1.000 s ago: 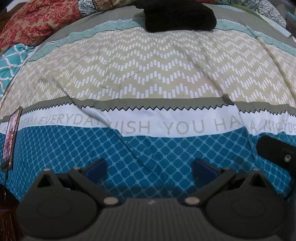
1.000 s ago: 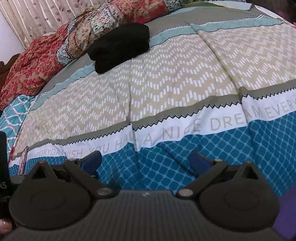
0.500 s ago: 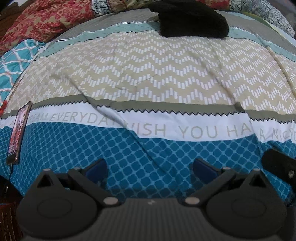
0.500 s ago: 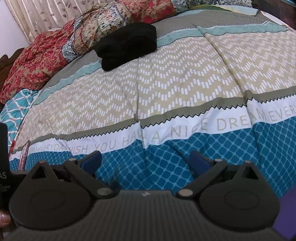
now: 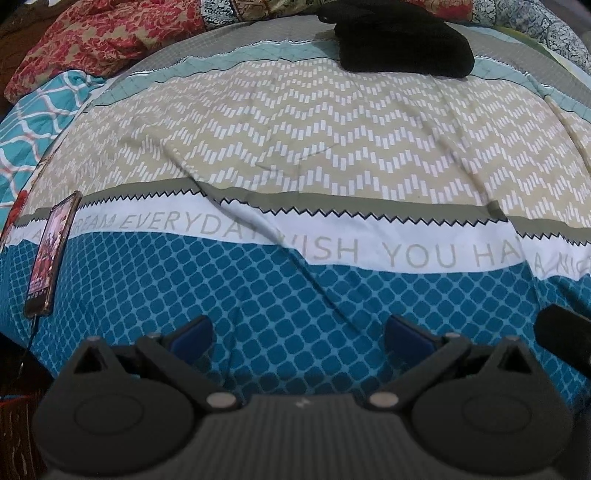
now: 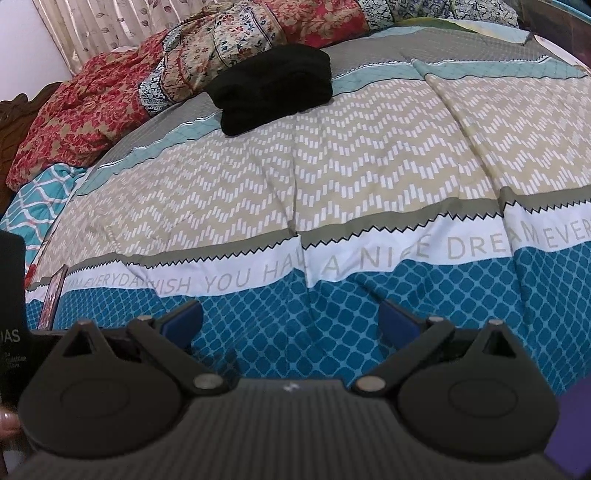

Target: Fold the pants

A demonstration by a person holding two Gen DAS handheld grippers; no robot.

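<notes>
The black pants (image 5: 402, 44) lie as a folded bundle at the far side of the bed, on the grey and teal bands of the patterned quilt (image 5: 314, 147). They also show in the right wrist view (image 6: 275, 88), folded into a compact stack. My left gripper (image 5: 297, 334) is open and empty over the blue-checked band near the bed's front edge, far from the pants. My right gripper (image 6: 291, 317) is open and empty over the same band, to the right of the left one.
A phone (image 5: 51, 254) lies at the quilt's left edge, with a cable at its near end. Red floral bedding (image 6: 92, 110) and pillows are heaped at the far left. A teal lattice sheet (image 5: 33, 125) shows at left. A curtain (image 6: 110, 26) hangs behind.
Both grippers have drawn back toward the front edge and shifted left a little, so the pants look farther away. The jaws stayed open. The pants have not moved.
</notes>
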